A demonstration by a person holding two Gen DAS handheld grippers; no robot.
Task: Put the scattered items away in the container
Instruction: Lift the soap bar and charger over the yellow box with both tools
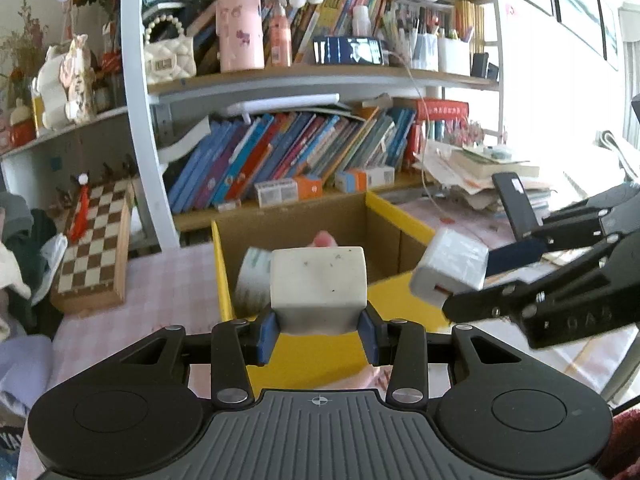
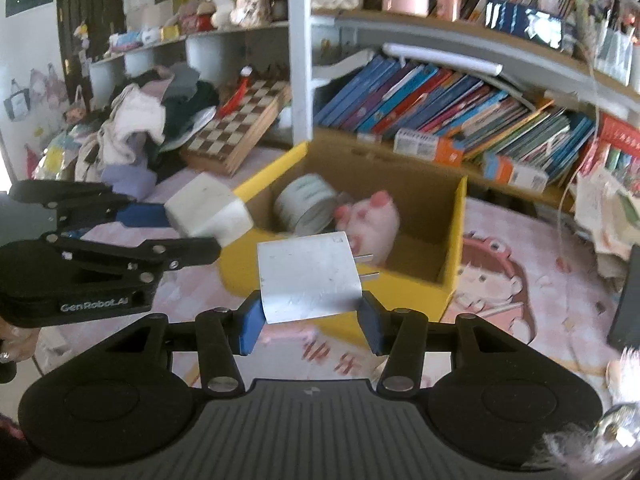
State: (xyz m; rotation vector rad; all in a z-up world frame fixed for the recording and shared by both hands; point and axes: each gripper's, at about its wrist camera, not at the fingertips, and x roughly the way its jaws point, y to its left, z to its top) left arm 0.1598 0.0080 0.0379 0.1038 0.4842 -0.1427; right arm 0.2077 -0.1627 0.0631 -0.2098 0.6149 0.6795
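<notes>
My left gripper (image 1: 318, 332) is shut on a white, scuffed adapter block (image 1: 318, 280), held above the near left corner of the yellow cardboard box (image 1: 224, 276). The right gripper (image 2: 310, 328) is shut on a white plug adapter (image 2: 308, 276) whose two prongs point toward the box (image 2: 456, 232). Each gripper shows in the other's view: the right gripper (image 1: 460, 280) at right with its adapter (image 1: 450, 268), the left gripper (image 2: 192, 224) at left with its block (image 2: 208, 210). Inside the box lie a roll of tape (image 2: 306, 202) and a pink pig plush (image 2: 370, 216).
A bookshelf (image 1: 320, 76) full of books stands behind the box. A wooden chessboard (image 1: 94, 248) leans at the left beside a pile of clothes (image 2: 136, 128). Stacked papers (image 1: 492, 176) and a black stand (image 1: 514, 204) sit at the right on the pink tablecloth (image 2: 500, 280).
</notes>
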